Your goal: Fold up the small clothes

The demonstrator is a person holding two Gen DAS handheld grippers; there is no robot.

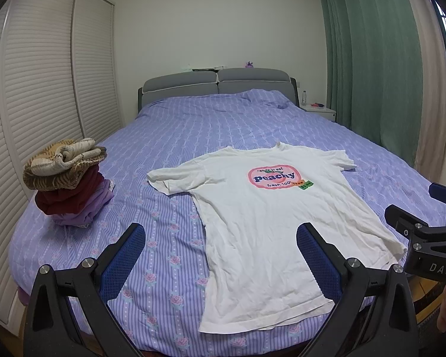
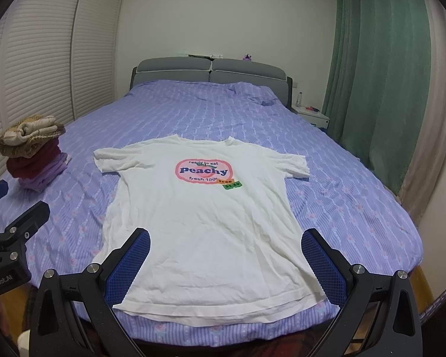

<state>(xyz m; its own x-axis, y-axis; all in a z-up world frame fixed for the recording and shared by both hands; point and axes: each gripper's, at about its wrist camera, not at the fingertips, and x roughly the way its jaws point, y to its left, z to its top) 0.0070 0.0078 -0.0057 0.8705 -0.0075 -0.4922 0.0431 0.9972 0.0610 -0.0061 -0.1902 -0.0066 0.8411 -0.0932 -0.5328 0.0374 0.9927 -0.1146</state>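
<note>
Bedroom, purple striped bed (image 2: 327, 178). One white T-shirt (image 2: 199, 223) spread flat, print up, hem at near edge. Thin, limp, light cotton; best pinched at hem corners or shoulders. One folded stack (image 1: 70, 184) far left. Left claw (image 1: 221, 255), right claw (image 2: 226, 261): both spread wide, empty, above hem.

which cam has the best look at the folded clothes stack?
Left wrist: the folded clothes stack sits nearer and larger, showing its striped knit, maroon and lilac layers. In the right wrist view it is smaller and pushed toward the left edge.
</note>
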